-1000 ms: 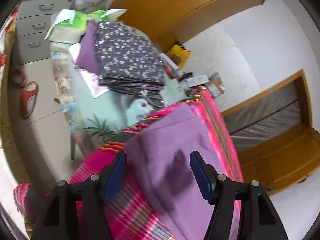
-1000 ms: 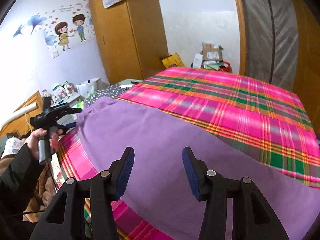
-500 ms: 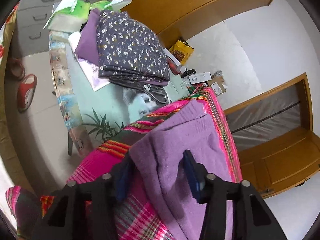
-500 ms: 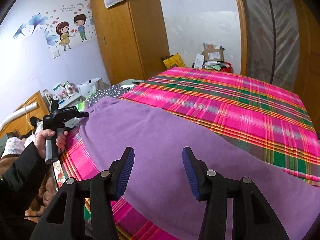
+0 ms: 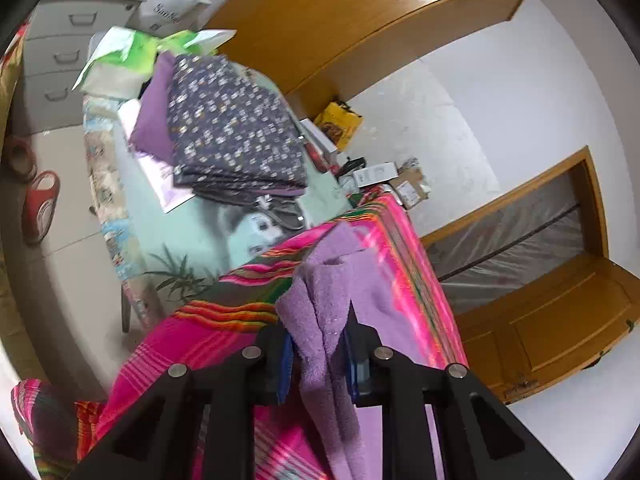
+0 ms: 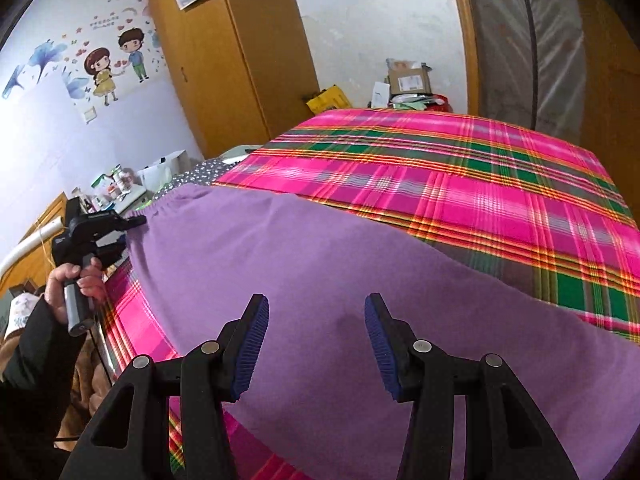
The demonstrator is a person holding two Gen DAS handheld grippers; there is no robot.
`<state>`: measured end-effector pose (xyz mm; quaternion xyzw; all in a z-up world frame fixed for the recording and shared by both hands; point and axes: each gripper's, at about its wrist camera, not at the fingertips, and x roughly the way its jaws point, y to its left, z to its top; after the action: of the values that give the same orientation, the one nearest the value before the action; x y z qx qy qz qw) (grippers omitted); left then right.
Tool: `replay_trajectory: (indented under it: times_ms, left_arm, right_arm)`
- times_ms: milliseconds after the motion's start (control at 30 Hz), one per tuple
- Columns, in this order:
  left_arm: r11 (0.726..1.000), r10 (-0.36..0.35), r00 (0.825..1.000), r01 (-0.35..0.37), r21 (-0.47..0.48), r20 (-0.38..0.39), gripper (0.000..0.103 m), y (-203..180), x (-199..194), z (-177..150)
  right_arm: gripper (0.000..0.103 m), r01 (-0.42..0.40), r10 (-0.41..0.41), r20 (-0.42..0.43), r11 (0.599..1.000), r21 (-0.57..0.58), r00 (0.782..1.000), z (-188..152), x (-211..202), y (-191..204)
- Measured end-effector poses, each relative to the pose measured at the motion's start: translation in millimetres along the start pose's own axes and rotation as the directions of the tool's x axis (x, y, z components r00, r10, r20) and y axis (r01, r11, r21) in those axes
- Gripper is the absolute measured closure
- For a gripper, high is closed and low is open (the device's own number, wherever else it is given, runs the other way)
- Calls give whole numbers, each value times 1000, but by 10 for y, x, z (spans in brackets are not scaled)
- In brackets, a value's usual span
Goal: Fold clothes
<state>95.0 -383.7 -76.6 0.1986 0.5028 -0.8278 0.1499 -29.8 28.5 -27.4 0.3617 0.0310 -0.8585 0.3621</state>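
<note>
Purple fleece, bunched into a raised fold, is seen between the pads of the left claw point(image 5: 318, 354), whose jaws are closing on it; the blue pads are pressed against the cloth on both sides. This purple garment point(image 6: 320, 272) is spread across a bed covered by a pink plaid blanket point(image 6: 460, 184), with its near corner lifted at the blanket's edge where the left claw has it. In the right wrist view the left claw is seen at the garment's far left corner, gripped by the person's hand point(image 6: 74, 280) in a dark sleeve.

The right claw point(image 6: 316, 344) is held wide open just above the flat middle of the garment, with nothing between its pads.

Beyond the bed's corner, a surface point(image 5: 176, 224) with a pale green cover is seen, and on it a folded dark floral cloth point(image 5: 232, 136) is stacked, with another purple piece beside and partly under it. Farther off, a grey drawer unit point(image 5: 60, 56), red slippers point(image 5: 40, 204) on the floor, a wooden wardrobe point(image 6: 224, 56) and cartoon wall stickers point(image 6: 116, 60) can be made out.
</note>
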Motion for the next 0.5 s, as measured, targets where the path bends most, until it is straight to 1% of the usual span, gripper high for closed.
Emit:
replay_trajectory:
  times_ms: [300,500]
  left_arm:
    - [994,-64,998,63,94,3,85,-534,-84,14]
    - [974,-134,991,135,180,-18,85,-1005,-112,-96]
  right_arm:
    - [51,1,-1,-3,999,36,1000,-72,11,-79]
    - [51,8,-9,6,998,67,1000,-150,-62,-172]
